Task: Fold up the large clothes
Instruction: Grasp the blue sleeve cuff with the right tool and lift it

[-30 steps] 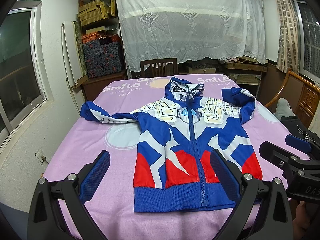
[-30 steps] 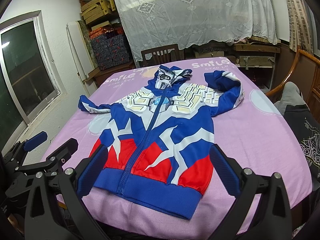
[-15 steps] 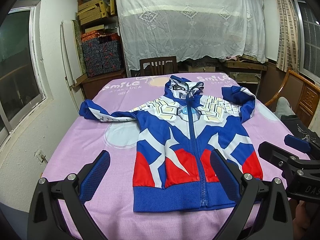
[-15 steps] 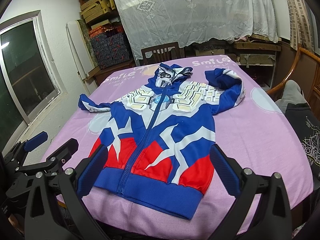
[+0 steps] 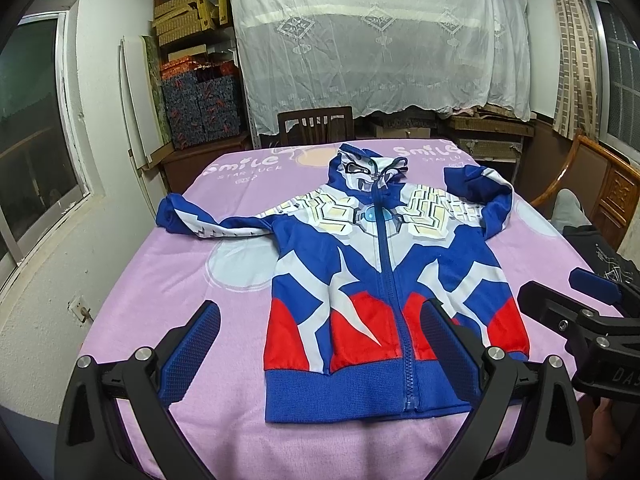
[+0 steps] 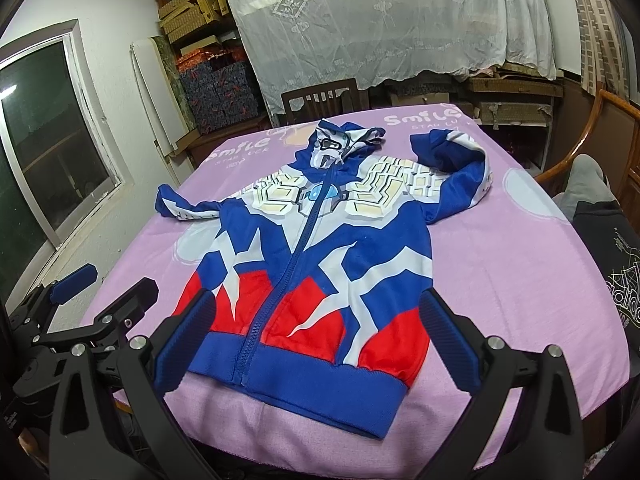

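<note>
Underneath, pink bedspread (image 5: 168, 280); cluttered shelves (image 5: 192, 80).

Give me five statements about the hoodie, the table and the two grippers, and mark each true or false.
1. The hoodie lies front up with its zip closed. True.
2. The left gripper is shut on the hem. False: its jaws are open and hold nothing.
3. Both sleeves lie straight out to the sides. False: one sleeve stretches out, the other sleeve is bent back near the hood.
4. The right gripper is open and apart from the cloth. True.
5. The table cover is green. False: it is pink-purple.
</note>
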